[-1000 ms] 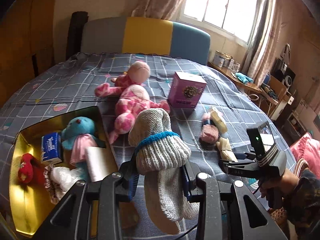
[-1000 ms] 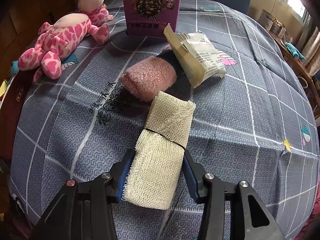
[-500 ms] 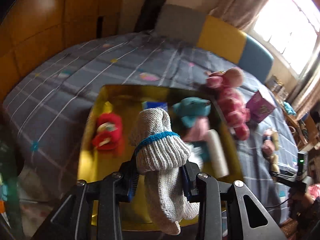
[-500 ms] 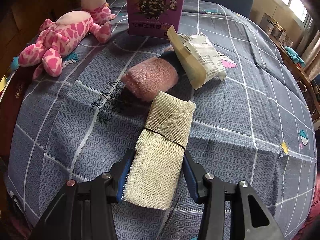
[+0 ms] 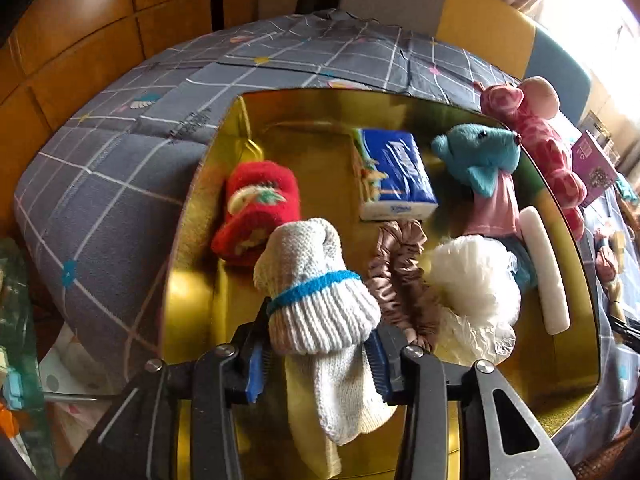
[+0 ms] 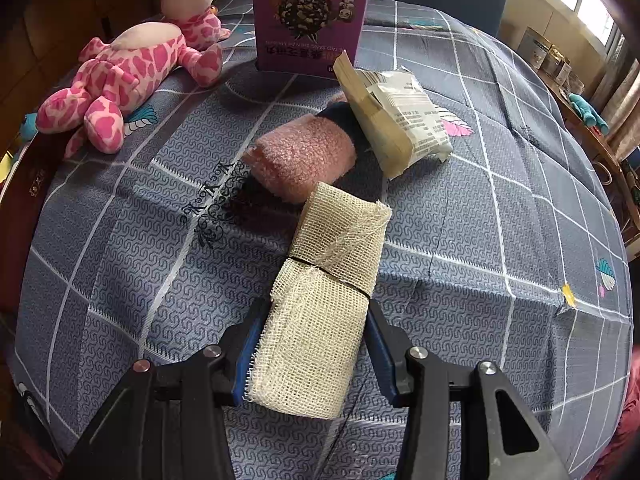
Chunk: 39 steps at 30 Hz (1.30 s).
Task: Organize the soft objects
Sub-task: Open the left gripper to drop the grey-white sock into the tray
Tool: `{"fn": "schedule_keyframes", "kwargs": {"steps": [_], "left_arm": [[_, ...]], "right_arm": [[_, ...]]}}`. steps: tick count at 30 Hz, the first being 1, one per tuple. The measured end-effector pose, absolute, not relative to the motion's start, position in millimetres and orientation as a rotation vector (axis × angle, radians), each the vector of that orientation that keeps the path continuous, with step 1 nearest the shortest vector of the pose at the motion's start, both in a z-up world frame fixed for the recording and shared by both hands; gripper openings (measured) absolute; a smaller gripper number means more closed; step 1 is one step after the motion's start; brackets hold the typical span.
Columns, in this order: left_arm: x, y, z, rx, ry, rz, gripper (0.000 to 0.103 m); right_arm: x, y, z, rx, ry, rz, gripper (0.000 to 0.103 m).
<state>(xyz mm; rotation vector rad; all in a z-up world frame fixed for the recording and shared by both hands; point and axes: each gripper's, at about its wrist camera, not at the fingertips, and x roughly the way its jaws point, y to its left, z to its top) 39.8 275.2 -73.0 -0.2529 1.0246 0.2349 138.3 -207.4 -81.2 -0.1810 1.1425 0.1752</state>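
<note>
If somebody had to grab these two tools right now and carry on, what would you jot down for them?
Left gripper: shut on the white knit sock, held over the gold box, not yet released.
Right gripper: shut on the cream gauze roll, low over the bedspread.
Already in the box: red sock, blue tissue pack, teal plush, brown scrunchie, white mesh puff.
Left on the bed: pink spotted plush, pink fuzzy roll, paper-wrapped packet, purple carton.
Next, probably: drop the sock, then bring the gauze over.
</note>
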Motion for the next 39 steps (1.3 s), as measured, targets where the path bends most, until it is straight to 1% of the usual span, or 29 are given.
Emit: {"fn": "schedule_keyframes", "kwargs": {"steps": [2,3,5,6,14,17,20,39], "left_arm": [[38,273,-72,-0.264,1.012,0.233,0.052],[36,271,-69,-0.253,1.000,0.243,0.058],[31,268,-63,-0.224,0.967,0.279,0.066],[28,268,-60,-0.216,0.950,0.291,0.068],[9,260,-37,-0.203,0.876,0.336,0.068],[3,254,-29,-0.198,0.833,0.340,0.072],[-1,248,-22,-0.179,0.803,0.335,0.073],[-6,242,-16,-0.209,0.780,0.287,0.073]], "right_arm": [[138,-207,-82,-0.180,1.143,0.175,0.048],[138,-208,-82,-0.180,1.143,0.175,0.048],[138,-207,-82,-0.180,1.142,0.176,0.048],[139,-208,-82,-0.180,1.142,0.176,0.048],[139,-207,-82,-0.184,1.140,0.173,0.048],[138,-205,-82,-0.196,1.134,0.167,0.048],[137,-203,-82,-0.208,1.128,0.161,0.048],[124,-197,-79,-0.196,1.120,0.112,0.048]]}}
